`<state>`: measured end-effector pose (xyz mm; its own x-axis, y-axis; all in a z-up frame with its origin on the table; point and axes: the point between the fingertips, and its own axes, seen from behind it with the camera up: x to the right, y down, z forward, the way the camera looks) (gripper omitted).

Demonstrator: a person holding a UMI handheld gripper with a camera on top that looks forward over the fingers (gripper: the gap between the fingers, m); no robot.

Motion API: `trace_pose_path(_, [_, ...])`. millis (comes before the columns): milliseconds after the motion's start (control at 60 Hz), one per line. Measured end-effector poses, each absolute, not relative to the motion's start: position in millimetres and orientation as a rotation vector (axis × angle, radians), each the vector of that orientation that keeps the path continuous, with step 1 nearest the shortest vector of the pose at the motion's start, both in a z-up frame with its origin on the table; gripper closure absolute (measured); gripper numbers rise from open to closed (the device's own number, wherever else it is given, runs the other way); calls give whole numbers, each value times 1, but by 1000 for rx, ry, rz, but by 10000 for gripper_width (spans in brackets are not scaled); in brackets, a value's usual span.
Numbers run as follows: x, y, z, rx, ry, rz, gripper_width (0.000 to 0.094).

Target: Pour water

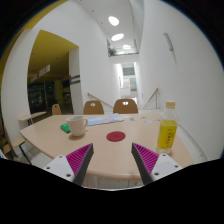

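The tool (pixel 113 160) is held wide open, with nothing in it. A bottle (pixel 168 127) of yellow drink is stood on the worktop (pixel 120 145), beyond the right finger. A cup (pixel 77 126) is seen far left. The bottle looks smooth, light and slippery, so its middle should be squeezed gently.

Pale wooden table (pixel 110 150), two wooden chairs (pixel 93 107) behind, white walls, ceiling lights (pixel 113 20).

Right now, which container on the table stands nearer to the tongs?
The bottle with yellow liquid, just beyond the right finger. The white mug stands farther off, beyond the left finger.
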<state>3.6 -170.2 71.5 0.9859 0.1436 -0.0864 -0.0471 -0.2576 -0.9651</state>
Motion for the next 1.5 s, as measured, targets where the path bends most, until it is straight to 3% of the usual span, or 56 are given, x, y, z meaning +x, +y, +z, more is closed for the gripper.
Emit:
trace_pose_path(300, [110, -166, 80, -1798, 72, -55, 102])
trace_pose_path(667, [193, -71, 69, -1772, 230, -101, 111])
trace_pose_path(750, [187, -57, 57, -1808, 195, -69, 230])
trace_pose_path(783, [187, -51, 53, -1815, 193, -79, 450])
trace_pose_path(967, [191, -54, 58, -1740, 209, -120, 622])
trace_pose_path(1083, [188, -57, 60, -1732, 162, -159, 654])
trace_pose_path(1183, [178, -54, 88, -1725, 20, -350, 654])
trace_pose_path(1367, [73, -13, 208, -1510, -480, -827, 655])
trace_pose_path(1500, [-26, 32, 229, -1249, -971, -1255, 654])
